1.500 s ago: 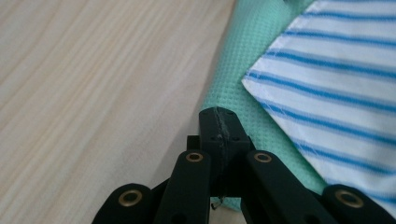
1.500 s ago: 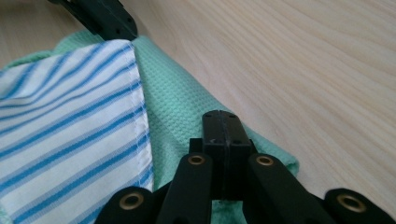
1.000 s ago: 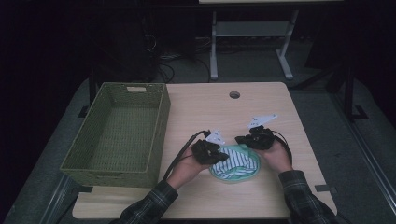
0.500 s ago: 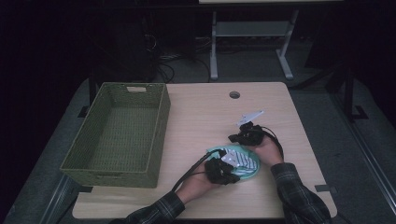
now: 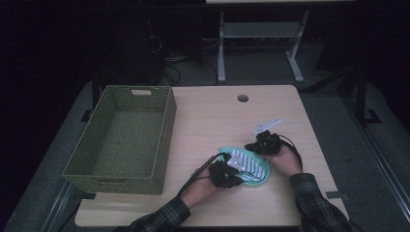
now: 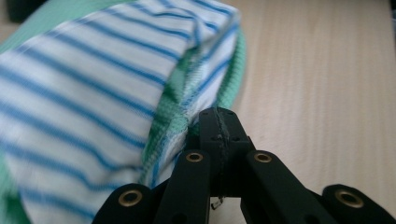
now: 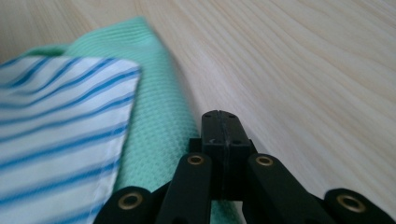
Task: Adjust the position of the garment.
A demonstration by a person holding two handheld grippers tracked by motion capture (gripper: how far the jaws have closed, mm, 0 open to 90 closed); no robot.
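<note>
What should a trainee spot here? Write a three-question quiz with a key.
1. True or false: the green basket holds folded cloths.
2. What lies on the green cloth? A, a blue-striped cloth; B, a cup; C, a sponge.
3. How do the jaws of the left gripper and the right gripper stand?
Key: 1 false, it is empty; 2 A; 3 shut on both.
</note>
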